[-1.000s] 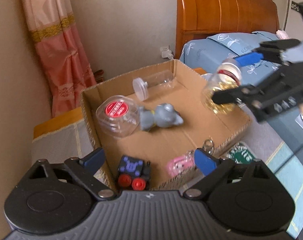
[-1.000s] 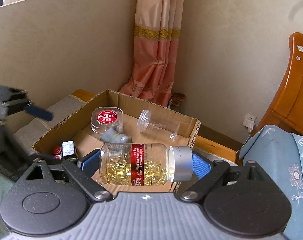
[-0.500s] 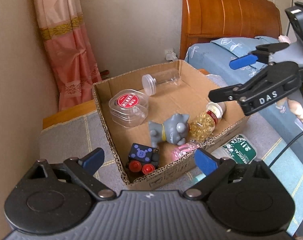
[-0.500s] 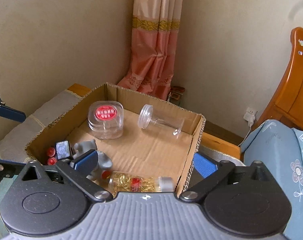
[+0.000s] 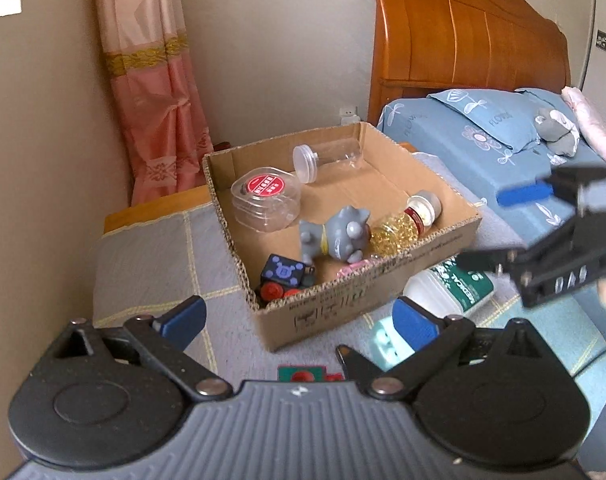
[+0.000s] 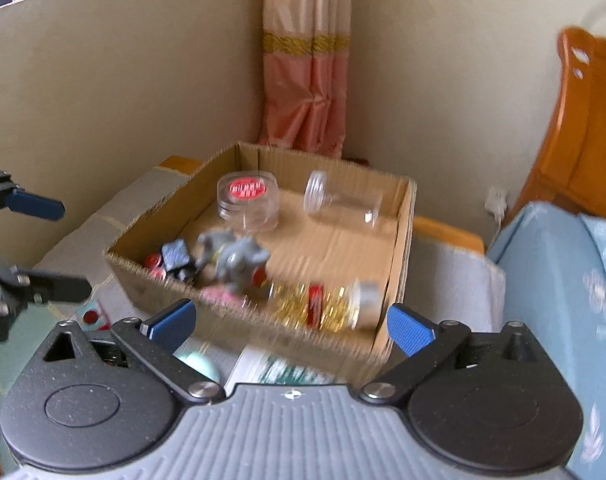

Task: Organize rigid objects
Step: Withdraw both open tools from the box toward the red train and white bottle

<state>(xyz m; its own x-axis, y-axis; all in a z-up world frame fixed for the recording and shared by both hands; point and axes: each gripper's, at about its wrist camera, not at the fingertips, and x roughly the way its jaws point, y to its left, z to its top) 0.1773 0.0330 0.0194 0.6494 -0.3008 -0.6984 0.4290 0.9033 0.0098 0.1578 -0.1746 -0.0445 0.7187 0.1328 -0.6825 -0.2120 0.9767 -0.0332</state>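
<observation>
A cardboard box (image 5: 367, 304) (image 6: 403, 216) holds a capsule bottle with gold pills (image 5: 403, 226) (image 6: 323, 304), a grey cat toy (image 5: 339, 236) (image 6: 235, 258), a clear tub with a red lid (image 5: 267, 196) (image 6: 247, 198), a clear tube jar (image 5: 327, 154) (image 6: 343, 200), a black-and-blue cube (image 5: 285, 270) and a pink item. My left gripper (image 5: 299, 320) is open and empty, in front of the box. My right gripper (image 6: 291, 328) is open and empty, near the box's near wall; it also shows at the right of the left wrist view (image 5: 499, 228).
A white bottle with a green label (image 5: 451, 286) (image 6: 287, 368), a pale round object (image 5: 387, 344) and a small green-and-red item (image 5: 303, 374) lie outside the box on the grey quilted surface. A blue bed (image 5: 483, 140) and wooden headboard (image 5: 463, 40) stand to the right. A pink curtain (image 5: 151, 92) hangs behind.
My right gripper has let go of the capsule bottle, which now lies in the box, and has drawn back. My left gripper has pulled back from the box.
</observation>
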